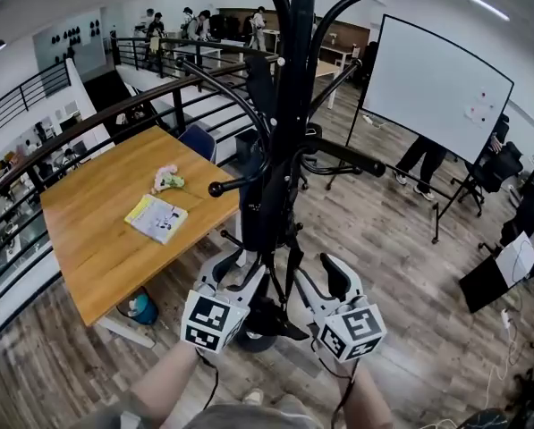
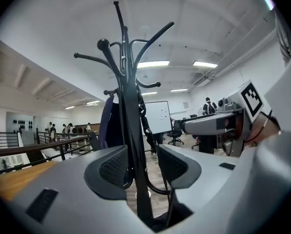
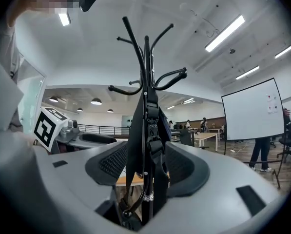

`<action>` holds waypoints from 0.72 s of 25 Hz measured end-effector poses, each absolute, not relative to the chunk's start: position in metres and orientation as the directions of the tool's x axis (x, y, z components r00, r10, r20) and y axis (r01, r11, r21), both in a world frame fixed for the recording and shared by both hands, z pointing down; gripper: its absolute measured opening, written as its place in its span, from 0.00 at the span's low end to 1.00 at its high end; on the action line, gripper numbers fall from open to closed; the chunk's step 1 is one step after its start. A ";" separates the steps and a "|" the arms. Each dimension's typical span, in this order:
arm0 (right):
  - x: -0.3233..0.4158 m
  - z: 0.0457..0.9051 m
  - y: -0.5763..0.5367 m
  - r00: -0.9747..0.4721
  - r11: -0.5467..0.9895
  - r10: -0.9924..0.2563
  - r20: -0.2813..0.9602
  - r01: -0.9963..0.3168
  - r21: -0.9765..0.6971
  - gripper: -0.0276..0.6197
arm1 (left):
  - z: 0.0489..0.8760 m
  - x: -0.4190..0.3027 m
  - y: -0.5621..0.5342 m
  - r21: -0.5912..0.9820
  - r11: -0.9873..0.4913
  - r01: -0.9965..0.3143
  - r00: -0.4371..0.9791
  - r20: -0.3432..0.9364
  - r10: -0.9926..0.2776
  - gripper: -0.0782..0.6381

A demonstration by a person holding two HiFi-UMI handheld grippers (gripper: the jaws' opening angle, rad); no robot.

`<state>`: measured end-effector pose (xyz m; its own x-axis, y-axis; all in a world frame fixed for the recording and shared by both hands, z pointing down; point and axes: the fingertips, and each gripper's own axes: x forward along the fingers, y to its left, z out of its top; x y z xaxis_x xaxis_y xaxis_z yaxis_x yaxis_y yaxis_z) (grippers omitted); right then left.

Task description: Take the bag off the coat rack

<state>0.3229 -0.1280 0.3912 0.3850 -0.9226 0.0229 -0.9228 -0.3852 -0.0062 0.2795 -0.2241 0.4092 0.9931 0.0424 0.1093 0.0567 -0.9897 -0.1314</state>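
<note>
The black coat rack (image 1: 293,79) rises in front of me, and a dark bag (image 1: 253,204) hangs against its pole. Both grippers are low by the bag's dangling straps. My left gripper (image 1: 235,271) sits left of the pole. In the left gripper view (image 2: 143,167) the pole (image 2: 128,82) runs up between the jaws with floor showing beside it, so this gripper is open; the bag (image 2: 108,123) hangs behind. My right gripper (image 1: 320,284) is on the right. In the right gripper view (image 3: 147,165) a buckled bag strap (image 3: 152,130) fills the gap between the pads.
A wooden table (image 1: 105,222) with a yellow booklet (image 1: 156,218) stands to the left, backed by a black railing (image 1: 114,105). A whiteboard (image 1: 436,83) on a stand is at the right, a person (image 1: 419,159) behind it. The rack's base (image 1: 258,333) rests on wood floor near my feet.
</note>
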 end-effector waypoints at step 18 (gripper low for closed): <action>0.380 0.446 -0.210 0.103 -0.095 -0.981 0.166 -0.994 0.056 0.44 | 0.449 0.334 -0.254 -0.031 -0.985 -0.168 0.966 0.195 -0.171 0.23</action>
<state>0.3801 -0.2105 0.4463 0.1034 -0.9806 0.1665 -0.9939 -0.0953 0.0556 0.3336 -0.2544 0.4489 0.9658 -0.1712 0.1946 -0.1685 -0.9852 -0.0306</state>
